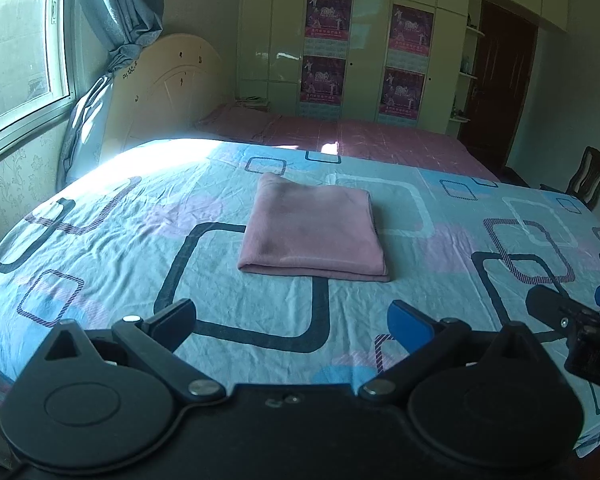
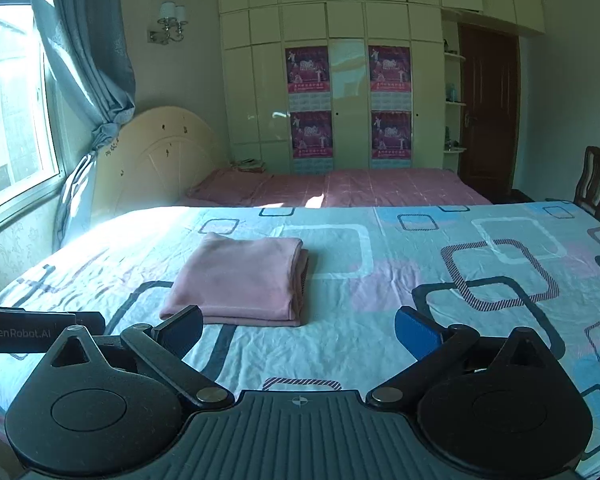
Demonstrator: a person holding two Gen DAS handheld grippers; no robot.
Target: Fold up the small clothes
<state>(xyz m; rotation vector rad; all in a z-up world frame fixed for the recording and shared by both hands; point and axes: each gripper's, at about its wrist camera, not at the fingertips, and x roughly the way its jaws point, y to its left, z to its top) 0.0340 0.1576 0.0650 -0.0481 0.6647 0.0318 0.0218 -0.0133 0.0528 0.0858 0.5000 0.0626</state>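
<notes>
Sunlight from a window (image 2: 8, 120) on the left falls across the near bed (image 1: 120, 248), whose sheet is pale blue with rounded squares in black, white, striped purple and soft pink patches. It is lightly creased, and the far left corner is washed out by the glare. A blue-grey curtain (image 2: 84, 60) hangs beside the window, gathered low against a cream arched headboard (image 2: 160, 152). Beyond the near bed lies a second bed (image 2: 360, 188) with a pink sheet. Behind that stands a tall cream wardrobe (image 2: 252, 80) carrying four purple posters (image 2: 308, 70) in two columns. A twin-shade wall lamp (image 2: 170, 20) is fixed to the wall left of the wardrobe. To the right are corner shelves (image 2: 454, 104) with small items, a dark brown door (image 2: 488, 112) and a wooden chair (image 2: 594, 180) at the bed's far right edge.

On the patterned sheet lies the pink garment (image 1: 314, 232), folded into a neat rectangle with its layered edges showing on the right side. It sits flat, well short of the bed's edges.

Both tools are held above the near side of the bed, clear of the cloth. The left tongs (image 1: 292, 316) stand spread wide with nothing between them, the garment lying ahead of them. The right tongs (image 2: 298, 330) are likewise wide apart and empty, the garment ahead and to their left; in the right view the left finger (image 2: 180, 330) overlaps the cloth's near corner, and whether it touches cannot be told.
</notes>
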